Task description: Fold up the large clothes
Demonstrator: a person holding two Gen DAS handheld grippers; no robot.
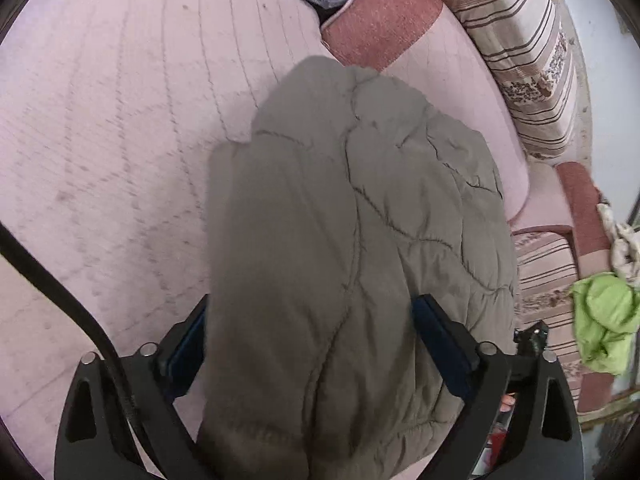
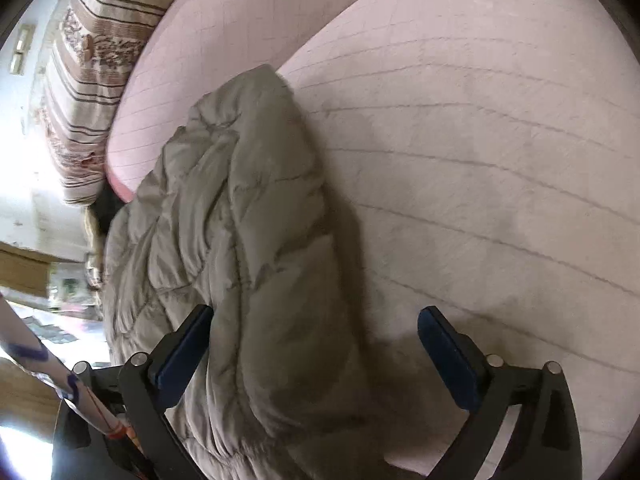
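Both jaws stand wide: left hand-held gripper (image 1: 308, 344) straddles folded jacket (image 1: 352, 220); right hand-held gripper (image 2: 316, 344) too. Close on all layers before lifting.

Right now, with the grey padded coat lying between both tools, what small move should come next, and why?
Probably draw both tools back off the coat. The left tool and right tool both stand wide open, gripping nothing, and the coat already lies bundled on the pink quilted cover, so a check seems sensible.
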